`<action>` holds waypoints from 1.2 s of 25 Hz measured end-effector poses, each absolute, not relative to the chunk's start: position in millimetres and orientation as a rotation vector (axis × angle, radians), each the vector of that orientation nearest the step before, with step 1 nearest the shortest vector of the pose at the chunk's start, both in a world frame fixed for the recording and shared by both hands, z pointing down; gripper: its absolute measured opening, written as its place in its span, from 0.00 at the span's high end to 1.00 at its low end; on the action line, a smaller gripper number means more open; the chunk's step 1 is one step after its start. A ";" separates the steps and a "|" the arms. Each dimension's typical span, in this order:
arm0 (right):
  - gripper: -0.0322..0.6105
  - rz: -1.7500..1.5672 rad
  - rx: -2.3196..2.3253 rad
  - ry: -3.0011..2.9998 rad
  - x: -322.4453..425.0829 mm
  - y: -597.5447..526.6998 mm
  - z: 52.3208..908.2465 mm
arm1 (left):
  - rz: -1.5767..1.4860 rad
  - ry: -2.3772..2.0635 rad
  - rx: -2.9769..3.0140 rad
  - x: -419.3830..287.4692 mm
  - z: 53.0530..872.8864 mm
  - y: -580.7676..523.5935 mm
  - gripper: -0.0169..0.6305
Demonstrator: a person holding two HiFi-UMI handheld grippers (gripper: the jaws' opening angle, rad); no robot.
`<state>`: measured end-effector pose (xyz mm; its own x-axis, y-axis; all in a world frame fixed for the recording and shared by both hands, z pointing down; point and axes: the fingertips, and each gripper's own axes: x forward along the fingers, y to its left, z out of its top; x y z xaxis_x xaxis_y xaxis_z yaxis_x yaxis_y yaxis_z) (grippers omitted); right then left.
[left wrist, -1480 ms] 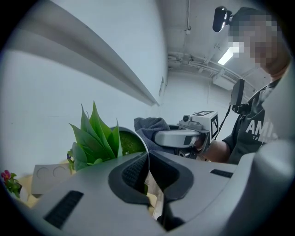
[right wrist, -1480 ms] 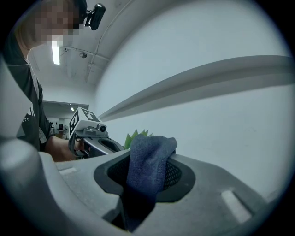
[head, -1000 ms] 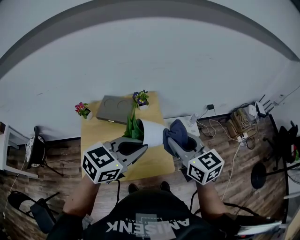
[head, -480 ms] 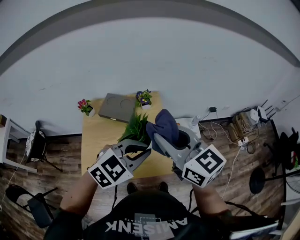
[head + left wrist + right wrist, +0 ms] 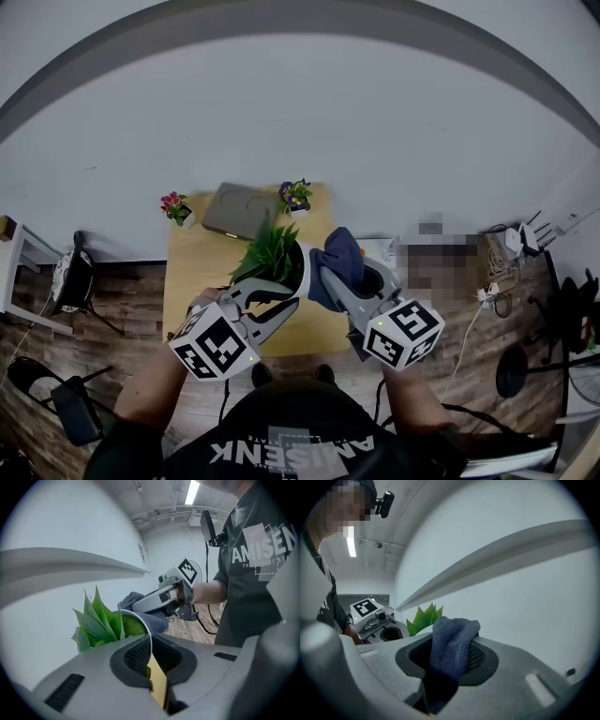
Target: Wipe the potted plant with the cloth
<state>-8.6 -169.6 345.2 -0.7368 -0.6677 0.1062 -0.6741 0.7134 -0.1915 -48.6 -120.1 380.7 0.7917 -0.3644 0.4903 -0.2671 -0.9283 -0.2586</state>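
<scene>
Potted plant (image 5: 277, 255) is held clear above the counter (image 5: 195, 281). My left tool (image 5: 281, 295) is clamped on the white pot's rim. Over the last second the pot has rolled from lying sideways to nearly upright, so the leaves now point up. My right tool (image 5: 328, 275), closed on the blue cloth (image 5: 341, 261), has risen with it, and the cloth lies against the pot's side near the rim. I judge wiping is under way, with a new stretch of pot presented.

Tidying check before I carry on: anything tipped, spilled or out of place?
The plant seems off the table, hanging from the left gripper, shut on the pot rim. The right gripper holds the cloth against the pot. Nothing looks spilled or broken.
</scene>
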 end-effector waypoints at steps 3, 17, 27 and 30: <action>0.75 0.414 1.183 -2.848 5.6 -174.8 363.8 | -0.822 0.484 -2.794 -49.2 379.8 -119.1 0.96; 0.75 0.522 1.248 -2.786 43.2 -188.9 381.3 | -0.905 0.298 -2.630 -54.5 391.0 -113.6 0.96; 0.75 0.332 1.028 -2.987 -17.1 -181.0 296.0 | -0.910 0.185 -2.532 -47.0 384.3 -112.4 0.96; 0.75 0.339 1.048 -2.983 -18.6 -183.3 294.1 | -0.878 0.154 -2.510 -49.0 377.2 -106.1 0.96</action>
<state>-18.6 -183.3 294.1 -0.7821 -0.6222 0.0346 -0.6141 0.7601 -0.2123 -49.0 -106.1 377.2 0.7886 -0.2544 0.5598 0.0492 -0.8814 -0.4698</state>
